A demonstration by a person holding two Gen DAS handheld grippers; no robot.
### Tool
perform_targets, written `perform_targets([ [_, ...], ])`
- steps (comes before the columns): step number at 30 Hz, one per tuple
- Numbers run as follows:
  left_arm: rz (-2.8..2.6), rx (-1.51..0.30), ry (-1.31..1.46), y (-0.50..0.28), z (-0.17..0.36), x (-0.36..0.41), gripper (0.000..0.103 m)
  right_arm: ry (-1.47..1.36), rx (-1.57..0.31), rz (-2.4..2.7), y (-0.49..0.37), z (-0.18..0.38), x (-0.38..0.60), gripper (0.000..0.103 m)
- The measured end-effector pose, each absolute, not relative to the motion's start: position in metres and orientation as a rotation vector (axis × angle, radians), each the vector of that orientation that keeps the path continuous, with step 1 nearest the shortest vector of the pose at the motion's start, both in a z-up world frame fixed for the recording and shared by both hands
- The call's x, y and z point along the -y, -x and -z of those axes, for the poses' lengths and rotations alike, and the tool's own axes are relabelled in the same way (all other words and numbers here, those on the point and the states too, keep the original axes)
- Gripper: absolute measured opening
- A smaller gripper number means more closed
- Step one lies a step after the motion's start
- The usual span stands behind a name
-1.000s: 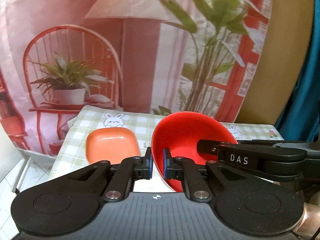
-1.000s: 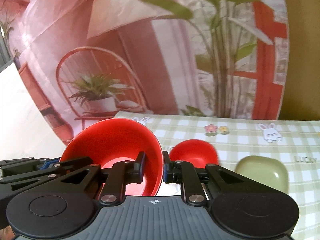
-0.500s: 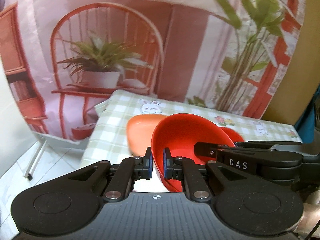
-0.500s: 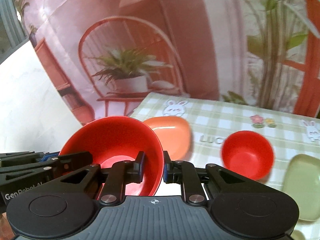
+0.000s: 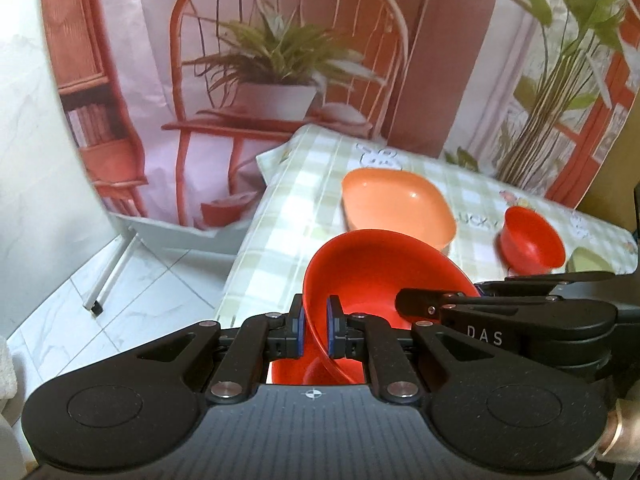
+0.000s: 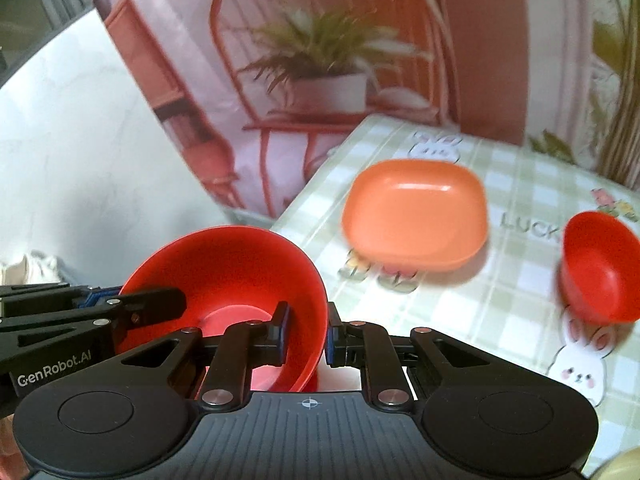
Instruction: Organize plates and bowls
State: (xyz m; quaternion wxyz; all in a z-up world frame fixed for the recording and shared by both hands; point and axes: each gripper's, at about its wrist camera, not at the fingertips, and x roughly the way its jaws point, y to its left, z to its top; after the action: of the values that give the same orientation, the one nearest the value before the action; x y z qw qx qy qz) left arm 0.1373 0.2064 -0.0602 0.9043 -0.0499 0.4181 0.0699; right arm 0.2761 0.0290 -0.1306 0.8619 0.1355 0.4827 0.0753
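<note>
1. Left wrist view: my left claw (image 5: 314, 330) is pinched onto the near-left rim of the large red bowl (image 5: 372, 264), one blue pad outside the wall and one inside. The right claw's arm comes in from the right and reaches into the same bowl. Ahead of the claw sits the orange square plate (image 5: 396, 206) on the bench (image 5: 288, 216); the small red bowl (image 5: 534, 240) stands ahead and to the right. The risk I judge here: the bowl hangs by a thin, slick rim over the bench's near edge, so any twist between the two claws could lever it out of the pads and drop it to the floor.

2. Right wrist view: my right claw (image 6: 306, 330) is closed on the bowl's right wall (image 6: 240, 272), which sits tilted, just left of centre. The left claw (image 6: 102, 300) grips the opposite rim. The orange plate (image 6: 416, 216) lies ahead, the small bowl (image 6: 600, 268) ahead-right. The blur suggests fast motion; if I lower carelessly, the bowl could clip the plate's near rim and shove it, or land askew instead of seated.
</note>
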Motion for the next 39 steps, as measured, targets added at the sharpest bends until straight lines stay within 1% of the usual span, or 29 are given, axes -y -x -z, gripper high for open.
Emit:
perform_targets([
  [11,-0.178,-0.890,0.084,-0.135,0.076,-0.211,0.011,-0.255,-1.065,-0.170,-0.271,0.151,-0.041,0.015],
  [19,-0.201,-0.908,0.103,-0.135,0.085,-0.216,0.011,-0.205,-1.069,-0.175,-0.270,0.155,-0.049,0.014],
  [29,-0.213,-0.879,0.141,-0.142,0.082,-0.214,0.011,-0.198,-1.071,-0.165,-0.267,0.159,-0.047,0.013],
  [31,-0.189,-0.850,0.154,-0.144,0.076,-0.210,0.011,-0.207,-1.038,-0.172,-0.264,0.153,-0.042,0.015],
  [36,-0.112,-0.784,0.171,-0.157,0.060,-0.185,0.012,-0.220,-0.922,-0.119,-0.257,0.134,-0.003,0.023],
  [37,-0.100,-0.771,0.173,-0.160,0.058,-0.179,0.013,-0.241,-0.899,-0.091,-0.256,0.130,0.011,0.025],
  [39,-0.071,-0.749,0.183,-0.169,0.053,-0.164,0.018,-0.268,-0.867,-0.031,-0.255,0.125,0.037,0.028],
])
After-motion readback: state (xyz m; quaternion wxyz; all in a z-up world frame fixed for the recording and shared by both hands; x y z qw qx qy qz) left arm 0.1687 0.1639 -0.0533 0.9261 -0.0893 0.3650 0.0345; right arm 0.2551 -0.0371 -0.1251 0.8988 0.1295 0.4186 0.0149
